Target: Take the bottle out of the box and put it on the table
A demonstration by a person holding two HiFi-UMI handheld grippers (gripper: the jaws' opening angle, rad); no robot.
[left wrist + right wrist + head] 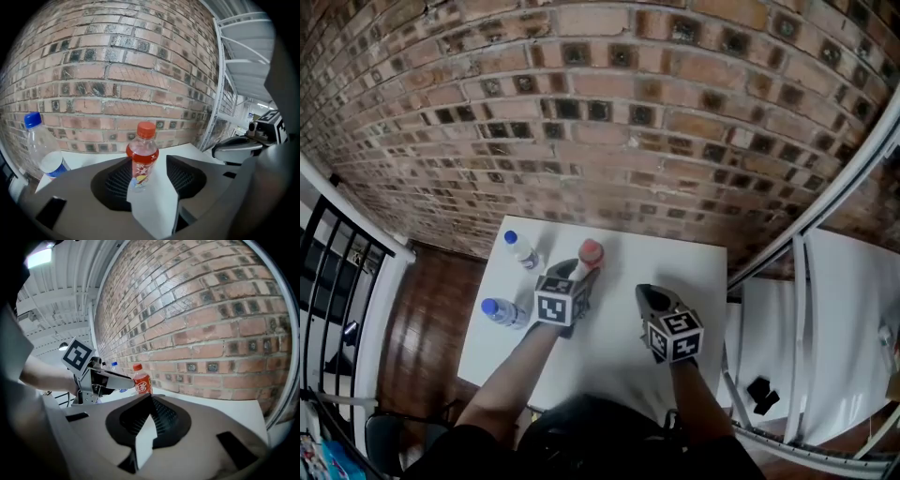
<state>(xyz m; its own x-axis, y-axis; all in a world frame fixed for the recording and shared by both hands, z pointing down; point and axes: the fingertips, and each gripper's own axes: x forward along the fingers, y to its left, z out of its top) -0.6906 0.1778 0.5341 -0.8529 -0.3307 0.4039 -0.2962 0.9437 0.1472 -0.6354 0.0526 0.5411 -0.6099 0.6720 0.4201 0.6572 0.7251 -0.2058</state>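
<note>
A small bottle [142, 157] full of red drink is seen standing straight up on the white table [694, 272]. It is shut with a red cap and wrapped in a label.

We look steeply down from the head; both gripper views skim low across the table [698, 267], sharing the red-capped bottle [141, 157].

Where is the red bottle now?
Head view: the red bottle stands on the table near the brick wall, at the left gripper tips, water bottles to its left.
</note>
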